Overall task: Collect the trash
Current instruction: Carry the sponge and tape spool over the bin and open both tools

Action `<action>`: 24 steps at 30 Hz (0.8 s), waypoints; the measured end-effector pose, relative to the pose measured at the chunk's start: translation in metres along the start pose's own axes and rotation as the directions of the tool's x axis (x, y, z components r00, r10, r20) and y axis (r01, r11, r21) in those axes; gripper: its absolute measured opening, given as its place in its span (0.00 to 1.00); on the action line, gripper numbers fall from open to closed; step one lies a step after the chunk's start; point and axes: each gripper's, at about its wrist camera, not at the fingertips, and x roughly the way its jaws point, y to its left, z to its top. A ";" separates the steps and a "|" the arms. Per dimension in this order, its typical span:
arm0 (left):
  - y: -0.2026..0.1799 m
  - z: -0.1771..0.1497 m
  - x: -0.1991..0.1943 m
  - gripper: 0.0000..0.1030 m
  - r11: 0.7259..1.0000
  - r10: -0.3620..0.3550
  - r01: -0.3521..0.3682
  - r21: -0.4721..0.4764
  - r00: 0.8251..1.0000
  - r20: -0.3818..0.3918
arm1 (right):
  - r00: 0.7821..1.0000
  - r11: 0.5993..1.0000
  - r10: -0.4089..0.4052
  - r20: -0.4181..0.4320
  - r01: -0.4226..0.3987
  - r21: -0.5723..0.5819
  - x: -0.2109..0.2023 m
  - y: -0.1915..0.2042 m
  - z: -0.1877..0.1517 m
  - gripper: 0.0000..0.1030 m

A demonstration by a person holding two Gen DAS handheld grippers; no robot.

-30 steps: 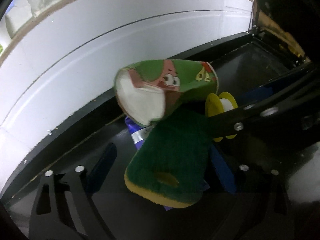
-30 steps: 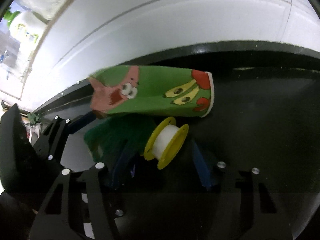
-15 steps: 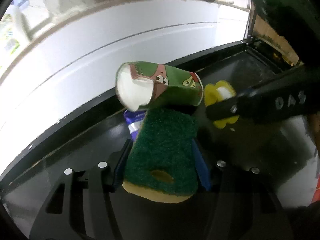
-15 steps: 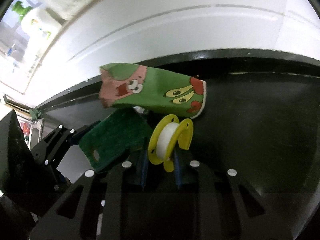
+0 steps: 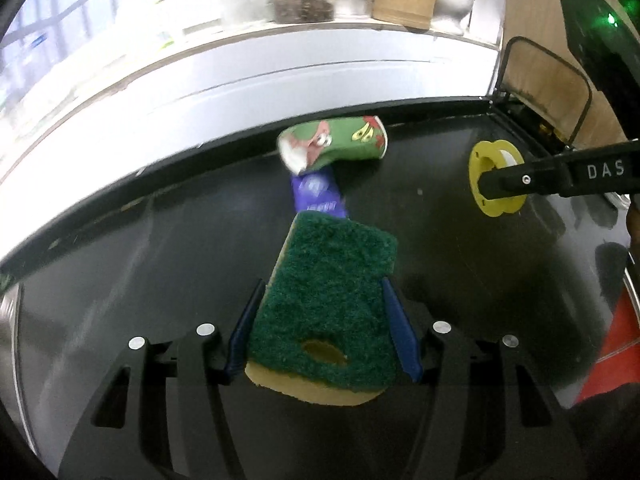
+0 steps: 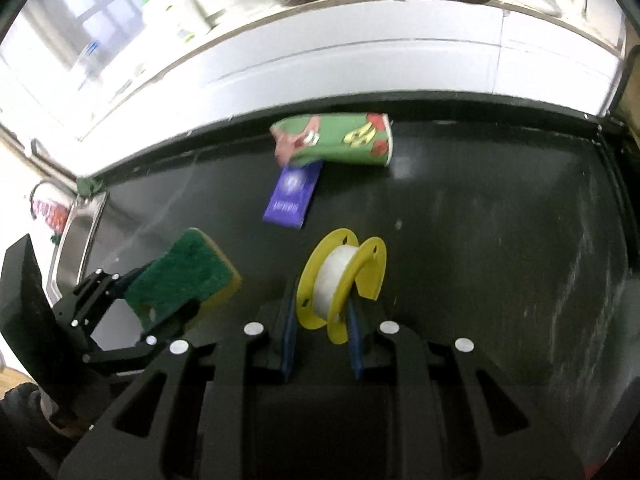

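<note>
Your left gripper jaws clamp the green sponge. Your right gripper jaws clamp the yellow spool. The crushed cup lies on the tabletop at 12 o'clock, overlapping the purple wrapper.

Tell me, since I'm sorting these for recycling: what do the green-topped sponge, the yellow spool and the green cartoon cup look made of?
Sponge: coarse, matte green scouring fibre over yellowish foam; fuzzy top, worn hole. Spool: smooth yellow moulded plastic, probably, wound with whitish line or tape. Cup: printed paper, likely; its end is crushed and creased, white inside.
</note>
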 end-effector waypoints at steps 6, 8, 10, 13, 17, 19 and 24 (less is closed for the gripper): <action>0.013 -0.040 -0.035 0.56 0.997 0.046 -0.046 -0.055 0.999 -0.002 | 1.000 0.999 0.008 -0.024 -0.009 -0.048 -0.005 0.027 -0.034 0.21; 0.023 -0.051 -0.050 0.56 0.994 0.072 -0.071 -0.079 0.997 0.006 | 1.000 0.997 0.015 -0.024 -0.017 -0.076 -0.006 0.041 -0.038 0.21; 0.035 -0.062 -0.066 0.56 0.989 0.107 -0.104 -0.109 0.994 0.018 | 0.999 0.991 0.032 -0.025 -0.035 -0.126 -0.007 0.065 -0.040 0.21; 0.059 -0.080 -0.092 0.56 0.970 0.174 -0.166 -0.178 0.984 0.031 | 0.997 0.972 0.064 -0.033 -0.070 -0.223 -0.001 0.108 -0.039 0.22; 0.105 -0.126 -0.141 0.56 0.900 0.316 -0.297 -0.321 0.949 0.008 | 0.988 0.917 0.136 -0.077 -0.155 -0.368 0.008 0.184 -0.047 0.22; 0.125 -0.154 -0.165 0.56 0.849 0.378 -0.356 -0.390 0.926 -0.022 | 0.977 0.866 0.180 -0.118 -0.214 -0.452 0.014 0.231 -0.055 0.22; 0.170 -0.247 -0.231 0.56 0.653 0.508 -0.497 -0.571 0.847 -0.157 | 0.930 0.696 0.256 -0.264 -0.367 -0.617 0.033 0.352 -0.098 0.22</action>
